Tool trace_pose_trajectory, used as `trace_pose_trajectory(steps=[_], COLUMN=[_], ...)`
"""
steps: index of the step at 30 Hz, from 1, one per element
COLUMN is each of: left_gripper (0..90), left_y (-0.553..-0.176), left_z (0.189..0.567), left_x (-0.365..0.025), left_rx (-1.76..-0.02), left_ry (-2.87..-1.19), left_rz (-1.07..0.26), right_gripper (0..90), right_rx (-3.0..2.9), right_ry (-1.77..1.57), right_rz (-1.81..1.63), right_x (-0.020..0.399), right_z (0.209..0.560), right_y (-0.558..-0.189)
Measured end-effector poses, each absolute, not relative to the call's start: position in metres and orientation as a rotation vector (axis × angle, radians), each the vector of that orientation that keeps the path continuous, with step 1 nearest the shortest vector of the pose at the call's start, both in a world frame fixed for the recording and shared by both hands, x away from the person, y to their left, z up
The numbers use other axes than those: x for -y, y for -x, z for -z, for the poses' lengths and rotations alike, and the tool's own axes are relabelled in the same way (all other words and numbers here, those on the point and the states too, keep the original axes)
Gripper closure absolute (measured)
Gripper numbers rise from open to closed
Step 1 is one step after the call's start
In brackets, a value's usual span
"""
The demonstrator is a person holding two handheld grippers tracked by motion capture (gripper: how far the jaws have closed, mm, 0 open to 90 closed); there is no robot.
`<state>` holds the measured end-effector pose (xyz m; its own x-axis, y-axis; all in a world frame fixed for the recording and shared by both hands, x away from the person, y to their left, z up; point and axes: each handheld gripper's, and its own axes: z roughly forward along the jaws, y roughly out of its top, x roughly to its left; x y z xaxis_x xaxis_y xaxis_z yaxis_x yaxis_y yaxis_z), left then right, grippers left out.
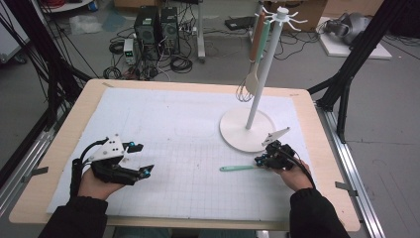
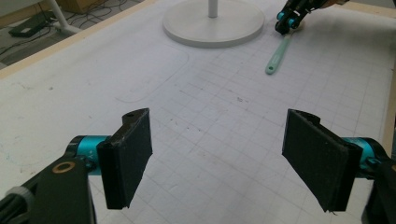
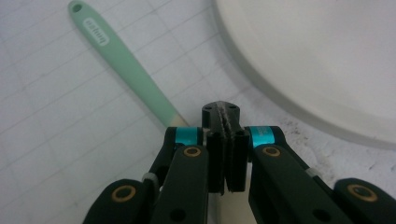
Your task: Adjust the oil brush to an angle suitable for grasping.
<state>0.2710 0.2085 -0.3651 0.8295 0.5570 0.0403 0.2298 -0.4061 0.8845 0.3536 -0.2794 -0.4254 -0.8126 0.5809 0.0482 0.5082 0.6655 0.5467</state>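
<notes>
Your right gripper (image 1: 261, 160) sits low on the desk (image 1: 64, 144), just in front of the white round base of the utensil stand (image 1: 246, 130). Its jaws are clenched together, pad against pad. The mint-green utensil (image 1: 237, 168) lies flat on the white grid mat (image 1: 183, 148), its handle pointing toward your left hand; the pale end of it runs under the right gripper, and you cannot tell from here whether the jaws pinch it. Your left gripper (image 1: 138, 158) rests near the desk's left side, well apart from the utensil, its jaws released and wide with nothing between them. A whisk (image 1: 244, 91) and a spatula (image 1: 253, 79) hang from the stand.
</notes>
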Motion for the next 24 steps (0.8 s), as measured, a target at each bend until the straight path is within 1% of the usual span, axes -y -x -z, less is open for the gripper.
trace_pose_trajectory(steps=[11,12,15,20,24], left_gripper=[24.3,24.3,24.3,24.3,24.3], left_y=[-0.271,-0.271,-0.271,-0.271,-0.271], left_z=[0.365,0.365,0.365,0.366,0.366], left_x=[-0.208,-0.208,-0.208,-0.208,-0.208], left_rx=[-0.581,-0.581,-0.582,-0.581,-0.582], left_ry=[-1.997,-1.997,-1.997,-1.999,-1.998], left_rz=[-0.401,-0.4,-0.403,-0.401,-0.402], right_gripper=[89.1,86.1,82.8,78.5,77.5], right_rx=[-2.802,-2.801,-2.772,-2.805,-2.863], right_ry=[-0.851,-0.835,-0.794,-0.706,-0.623], right_rz=[-0.843,-0.847,-0.935,-0.948,-0.89], right_x=[0.281,0.281,0.283,0.28,0.273], right_z=[0.424,0.424,0.418,0.414,0.42], right_y=[-0.343,-0.343,-0.343,-0.342,-0.34])
